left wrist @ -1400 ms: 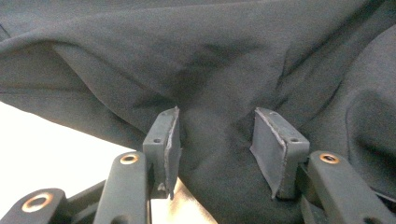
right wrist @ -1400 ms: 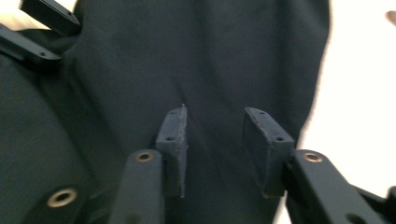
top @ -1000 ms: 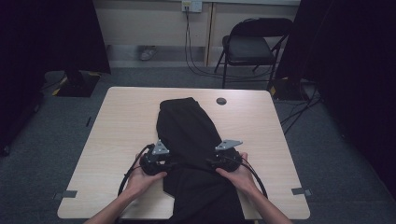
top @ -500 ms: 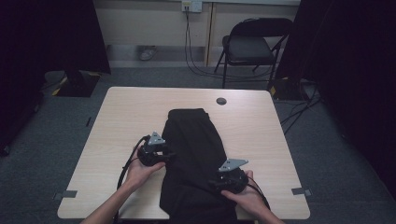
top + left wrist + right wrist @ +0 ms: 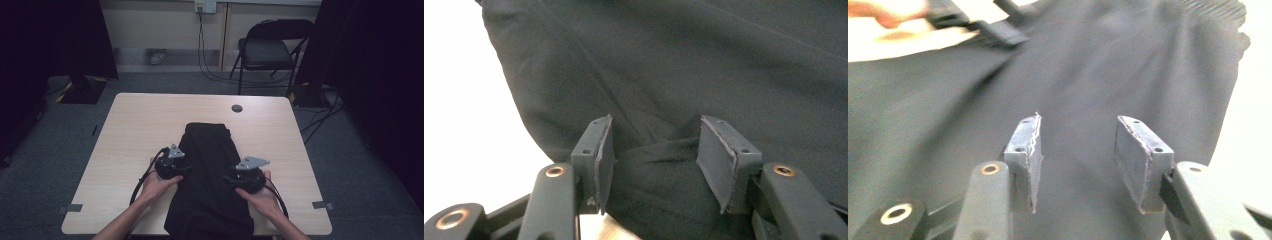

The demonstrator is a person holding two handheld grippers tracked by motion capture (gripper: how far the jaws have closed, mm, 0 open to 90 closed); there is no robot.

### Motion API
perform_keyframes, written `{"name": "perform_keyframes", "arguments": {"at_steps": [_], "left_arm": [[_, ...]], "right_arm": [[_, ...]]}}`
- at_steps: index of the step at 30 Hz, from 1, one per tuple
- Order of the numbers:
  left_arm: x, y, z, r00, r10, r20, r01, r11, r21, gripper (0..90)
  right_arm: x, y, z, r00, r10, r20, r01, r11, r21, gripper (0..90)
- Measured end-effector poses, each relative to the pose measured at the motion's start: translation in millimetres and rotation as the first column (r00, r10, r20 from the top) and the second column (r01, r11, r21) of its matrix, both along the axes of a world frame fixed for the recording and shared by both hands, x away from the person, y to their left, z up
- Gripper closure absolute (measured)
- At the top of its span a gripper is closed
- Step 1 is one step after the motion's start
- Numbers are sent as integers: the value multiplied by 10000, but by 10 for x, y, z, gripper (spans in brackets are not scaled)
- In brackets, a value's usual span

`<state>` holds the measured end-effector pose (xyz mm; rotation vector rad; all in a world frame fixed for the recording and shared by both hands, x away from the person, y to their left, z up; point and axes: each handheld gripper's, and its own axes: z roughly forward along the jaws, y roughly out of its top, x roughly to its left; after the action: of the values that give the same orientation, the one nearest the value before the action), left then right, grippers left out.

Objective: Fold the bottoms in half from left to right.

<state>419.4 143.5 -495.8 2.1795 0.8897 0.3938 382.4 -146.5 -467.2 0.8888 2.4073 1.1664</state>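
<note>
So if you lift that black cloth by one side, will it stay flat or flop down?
The black cloth would probably flop: it lies in soft folds and droops over the table edge. It looks light and unlikely to roll or break. A raised fold sits between the left tongs.

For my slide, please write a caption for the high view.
Two hand-held grippers, left gripper and right gripper, at a black garment on a table.

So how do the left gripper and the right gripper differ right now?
The left gripper sits at the black garment's left edge, farther up the table; the right gripper sits at its right edge, nearer the person. Fabric bunches between the left jaws; below the right it lies flat. Both jaws stand apart.
</note>
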Motion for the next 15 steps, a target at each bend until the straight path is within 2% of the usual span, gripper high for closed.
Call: {"name": "perform_keyframes", "arguments": {"at_steps": [3, 4, 6, 9, 10, 12, 13, 14, 15], "left_arm": [[-44, 4, 2, 9998, -181, 19, 181, 9998, 75, 491], [-62, 7, 7, 9996, -260, -87, 261, 9996, 70, 498], [-109, 25, 12, 9990, -415, -153, 416, 9991, 82, 500], [-197, 53, 15, 9977, -643, -194, 644, 9979, 67, 499], [-225, 56, 18, 9972, -697, -287, 698, 9976, 20, 499], [-267, 53, 57, 9938, -929, -617, 945, 9952, 239, 498], [-281, 62, 84, 9928, -940, -741, 957, 9952, 196, 508], [-296, 78, 113, 9938, -876, -682, 873, 9962, -75, 558], [-292, 96, 153, 9965, -749, -367, 746, 9971, -119, 558]], "right_arm": [[314, 108, -76, 9991, -433, 27, 434, 9984, -362, 548], [390, 131, -111, 9989, -434, -158, 428, 9984, -382, 565], [468, 166, -190, 9987, -455, -213, 441, 9971, -626, 585], [472, 184, -288, 9978, -394, -540, 358, 9972, -663, 584], [454, 189, -294, 9982, -357, -485, 327, 9976, -610, 582], [425, 189, -292, 9973, -176, -710, 141, 9987, -497, 580], [401, 189, -290, 9973, -47, -735, 10, 9987, -512, 584], [367, 189, -289, 9968, 95, -788, -134, 9987, -487, 584], [325, 189, -293, 9971, 264, -710, -300, 9983, -503, 584]]}}
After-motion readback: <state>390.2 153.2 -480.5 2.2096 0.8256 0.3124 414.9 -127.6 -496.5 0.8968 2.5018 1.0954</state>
